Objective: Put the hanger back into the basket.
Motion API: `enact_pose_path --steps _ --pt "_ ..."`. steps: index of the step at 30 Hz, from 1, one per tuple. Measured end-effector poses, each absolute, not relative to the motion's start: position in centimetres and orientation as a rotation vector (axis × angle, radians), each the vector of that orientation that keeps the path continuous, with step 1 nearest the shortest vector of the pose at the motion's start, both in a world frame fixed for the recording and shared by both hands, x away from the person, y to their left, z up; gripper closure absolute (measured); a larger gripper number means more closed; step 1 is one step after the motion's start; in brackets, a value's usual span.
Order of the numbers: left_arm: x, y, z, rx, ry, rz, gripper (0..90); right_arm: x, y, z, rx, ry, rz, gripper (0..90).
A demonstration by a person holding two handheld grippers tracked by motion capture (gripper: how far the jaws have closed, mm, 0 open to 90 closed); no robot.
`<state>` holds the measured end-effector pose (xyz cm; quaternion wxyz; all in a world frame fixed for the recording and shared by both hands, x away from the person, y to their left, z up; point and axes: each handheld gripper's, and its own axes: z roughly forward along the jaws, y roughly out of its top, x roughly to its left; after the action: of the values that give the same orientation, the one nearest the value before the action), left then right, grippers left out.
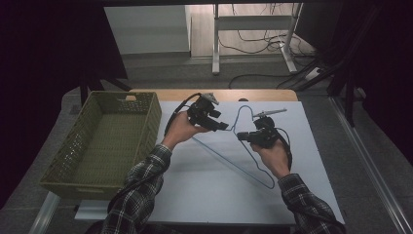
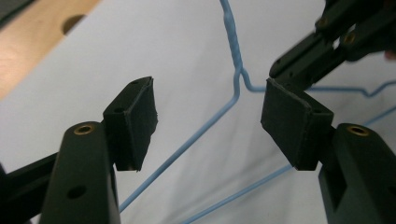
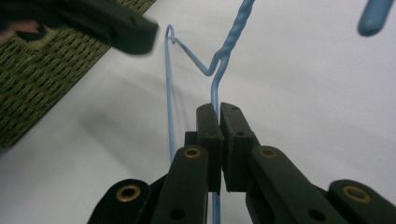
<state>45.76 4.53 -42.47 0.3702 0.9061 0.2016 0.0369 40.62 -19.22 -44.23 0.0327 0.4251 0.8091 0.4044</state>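
A blue wire hanger (image 1: 229, 160) is held partly raised over the white table (image 1: 204, 195). My right gripper (image 1: 242, 138) is shut on its shoulder wire just below the twisted neck (image 3: 233, 37); in the right gripper view the wire runs up between the closed jaws (image 3: 219, 140). My left gripper (image 1: 224, 126) hovers open beside the neck, facing the right one. In the left gripper view the wire (image 2: 205, 128) crosses the gap between its pads (image 2: 135, 121) without touching either. The right gripper's jaws (image 2: 322, 46) show at the top right there.
A green woven basket (image 1: 104, 141) stands at the table's left edge, with nothing visible inside; its side shows as well (image 3: 37, 84). A wooden strip (image 1: 243, 95) borders the far side of the table. Desk legs and cables (image 1: 253, 44) lie on the floor beyond.
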Motion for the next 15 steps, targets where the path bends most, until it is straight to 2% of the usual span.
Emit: enact_pose_path --steps 3,8,13,15 --pt "45.9 3.4 -43.6 2.367 0.489 0.090 37.2 40.5 -19.4 -44.2 1.300 2.497 1.244 87.5" --pt "46.1 2.2 -45.6 2.429 0.424 0.127 45.2 40.3 -19.4 -44.5 1.287 2.503 1.234 87.4" --pt "46.4 1.9 -46.8 2.466 0.364 0.158 64.6 40.2 -19.5 -44.7 1.279 2.509 1.218 87.3" --pt "46.4 1.7 -46.9 2.480 0.325 0.186 68.3 40.3 -19.6 -44.9 1.281 2.507 1.215 87.3"
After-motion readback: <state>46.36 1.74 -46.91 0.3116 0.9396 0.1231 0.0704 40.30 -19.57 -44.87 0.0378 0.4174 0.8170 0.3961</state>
